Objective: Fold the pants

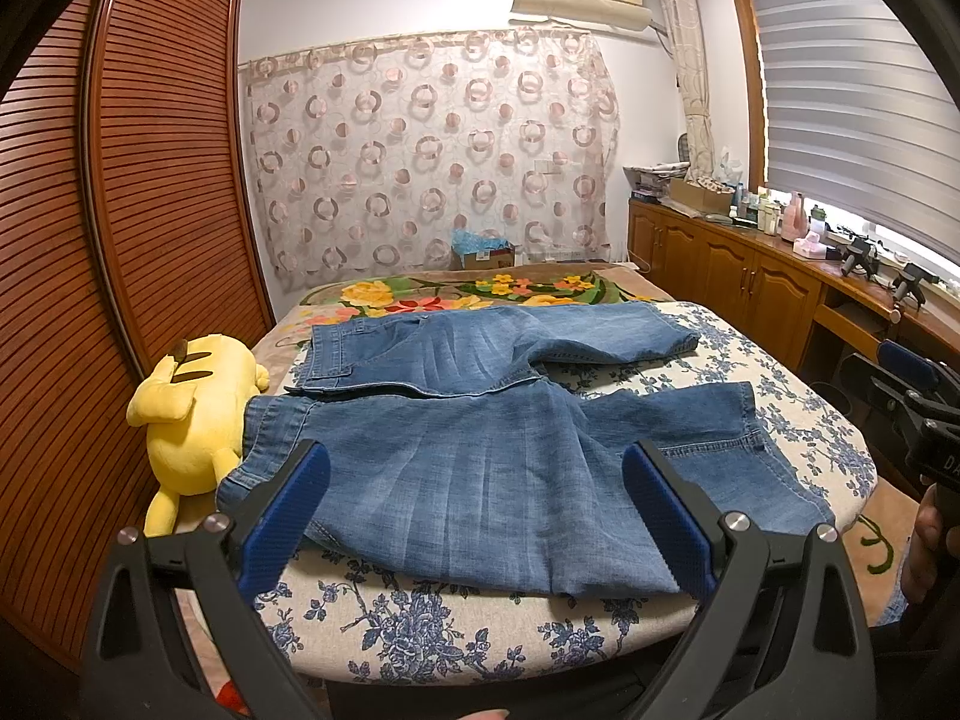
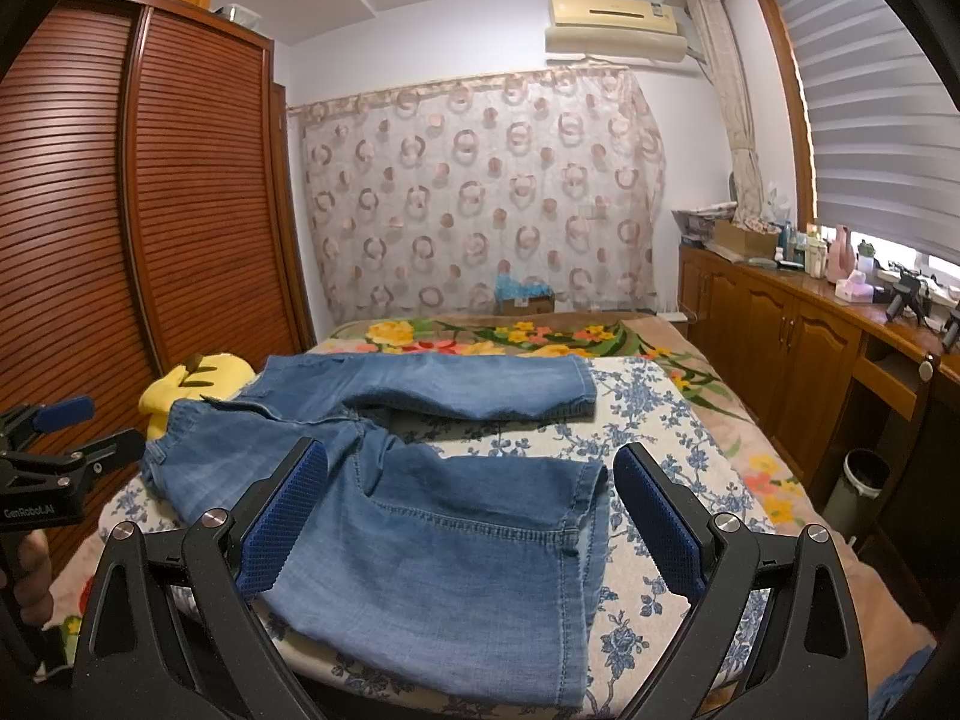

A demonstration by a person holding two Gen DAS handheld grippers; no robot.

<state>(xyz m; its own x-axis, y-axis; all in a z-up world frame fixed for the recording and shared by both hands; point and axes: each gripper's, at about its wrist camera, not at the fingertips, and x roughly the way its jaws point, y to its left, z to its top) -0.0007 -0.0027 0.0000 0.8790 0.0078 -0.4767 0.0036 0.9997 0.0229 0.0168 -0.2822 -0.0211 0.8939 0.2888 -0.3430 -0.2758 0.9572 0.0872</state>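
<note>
Blue denim pants (image 1: 480, 450) lie spread flat on a blue-flowered sheet (image 1: 420, 630) on the bed, waistband to the left, two legs running right with a gap between them. They also show in the right wrist view (image 2: 432, 534). My left gripper (image 1: 477, 510) is open above the near leg, holding nothing. My right gripper (image 2: 471, 516) is open above the near leg close to its cuff, holding nothing. The right gripper also shows at the right edge of the left wrist view (image 1: 912, 402); the left gripper at the left edge of the right wrist view (image 2: 60, 438).
A yellow plush toy (image 1: 192, 414) lies at the pants' waistband, against the slatted wooden wardrobe (image 1: 150, 210). A flowered blanket (image 1: 480, 291) covers the far bed. Wooden cabinets (image 1: 750, 288) with bottles line the right wall. A bin (image 2: 858, 480) stands by the bed.
</note>
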